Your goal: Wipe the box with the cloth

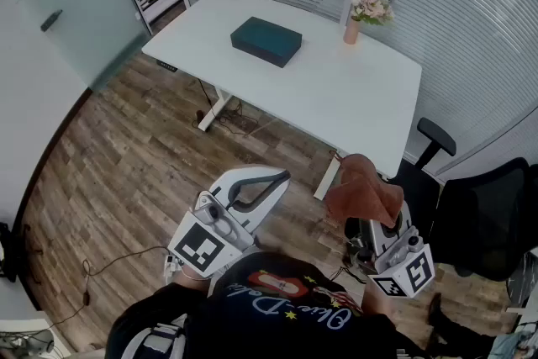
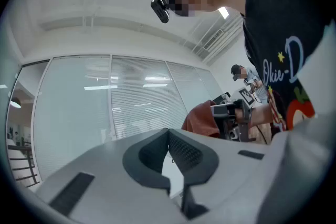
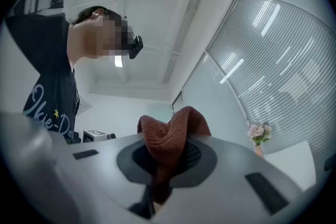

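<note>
While box [image 1: 266,41] sits apart, cloth [image 3: 170,136] pinched between right jaws.

On the table [image 1: 336,109], box [image 1: 266,41] lies left of vase [image 1: 351,31].

Counted: one box [image 1: 266,41], one cloth [image 1: 363,191], one table [image 1: 353,109], one flower vase [image 1: 353,29]. Grippers, two: left gripper [image 1: 262,185], right gripper [image 1: 371,219].

White desk [image 1: 336,105], flower vase [image 1: 351,31] on it; black chair [image 1: 487,219] beside.
</note>
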Demonstrator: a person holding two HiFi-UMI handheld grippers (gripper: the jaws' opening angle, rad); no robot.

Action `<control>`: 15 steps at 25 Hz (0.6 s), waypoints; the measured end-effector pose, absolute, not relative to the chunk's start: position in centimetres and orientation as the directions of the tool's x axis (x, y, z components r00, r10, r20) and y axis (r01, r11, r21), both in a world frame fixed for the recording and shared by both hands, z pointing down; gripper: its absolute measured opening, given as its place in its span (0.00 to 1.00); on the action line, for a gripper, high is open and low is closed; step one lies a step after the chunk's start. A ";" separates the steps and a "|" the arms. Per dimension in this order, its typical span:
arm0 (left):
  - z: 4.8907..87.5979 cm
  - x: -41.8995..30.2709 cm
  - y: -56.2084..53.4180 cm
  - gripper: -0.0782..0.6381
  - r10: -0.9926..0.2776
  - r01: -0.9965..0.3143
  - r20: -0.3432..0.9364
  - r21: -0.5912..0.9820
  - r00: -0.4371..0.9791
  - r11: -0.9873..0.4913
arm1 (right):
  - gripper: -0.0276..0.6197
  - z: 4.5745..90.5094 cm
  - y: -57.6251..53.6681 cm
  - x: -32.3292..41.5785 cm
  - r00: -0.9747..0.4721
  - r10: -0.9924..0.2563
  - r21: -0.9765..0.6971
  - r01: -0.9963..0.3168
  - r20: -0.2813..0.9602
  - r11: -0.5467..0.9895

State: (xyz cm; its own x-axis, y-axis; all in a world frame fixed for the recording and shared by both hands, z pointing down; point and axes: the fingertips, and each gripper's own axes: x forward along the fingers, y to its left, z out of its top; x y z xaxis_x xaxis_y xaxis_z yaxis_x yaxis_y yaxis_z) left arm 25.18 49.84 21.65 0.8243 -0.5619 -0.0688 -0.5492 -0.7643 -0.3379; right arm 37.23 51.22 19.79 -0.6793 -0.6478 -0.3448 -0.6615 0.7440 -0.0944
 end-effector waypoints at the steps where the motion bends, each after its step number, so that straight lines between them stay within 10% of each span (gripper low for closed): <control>1: 21.7 24.7 49.5 0.11 -0.566 -0.553 -0.070 -0.340 0.822 -0.761 | 0.08 19.8 50.9 36.8 -0.683 -0.646 -0.090 -0.661 -0.341 0.745; 15: 23.8 17.5 44.8 0.11 -0.634 -0.622 -0.060 -0.284 0.771 -0.730 | 0.08 21.4 45.9 30.6 -0.701 -0.660 -0.139 -0.650 -0.271 0.747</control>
